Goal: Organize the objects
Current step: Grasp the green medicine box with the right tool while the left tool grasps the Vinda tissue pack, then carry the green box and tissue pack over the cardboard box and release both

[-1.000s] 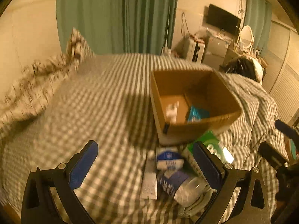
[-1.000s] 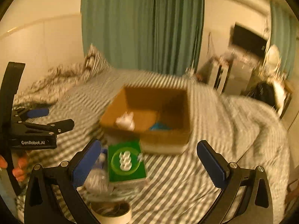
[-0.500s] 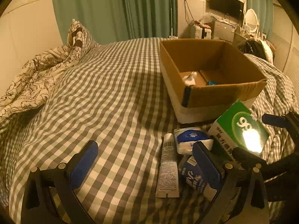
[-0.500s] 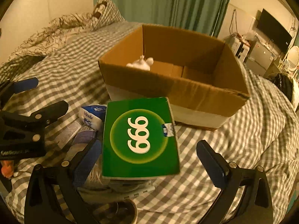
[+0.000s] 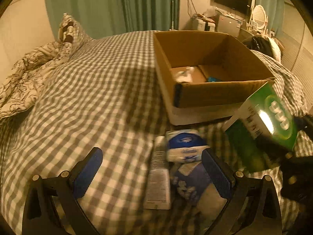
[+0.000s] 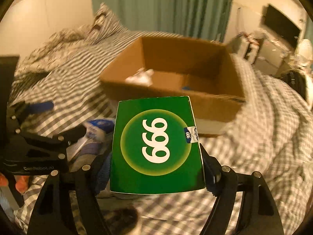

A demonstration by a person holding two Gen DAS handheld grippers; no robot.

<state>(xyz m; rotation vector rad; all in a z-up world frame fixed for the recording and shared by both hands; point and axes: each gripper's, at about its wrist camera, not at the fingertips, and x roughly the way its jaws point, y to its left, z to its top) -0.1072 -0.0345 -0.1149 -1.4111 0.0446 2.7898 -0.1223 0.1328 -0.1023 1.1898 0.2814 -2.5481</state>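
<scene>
My right gripper is shut on a green box marked 999 and holds it above the bed, in front of an open cardboard box. The green box also shows at the right of the left wrist view. My left gripper is open and empty, low over a white tube, a blue and white packet and a bluish plastic pack. The cardboard box holds a white item and a small blue item.
All lies on a grey checked bedspread. A patterned duvet and pillow are heaped at the far left. A roll of tape lies under the right gripper. Green curtains, a TV and a dresser stand beyond the bed.
My right gripper has shut on the green box and lifted it off the pile towards the cardboard box. My left gripper has stayed open, shifting slightly over the items.
</scene>
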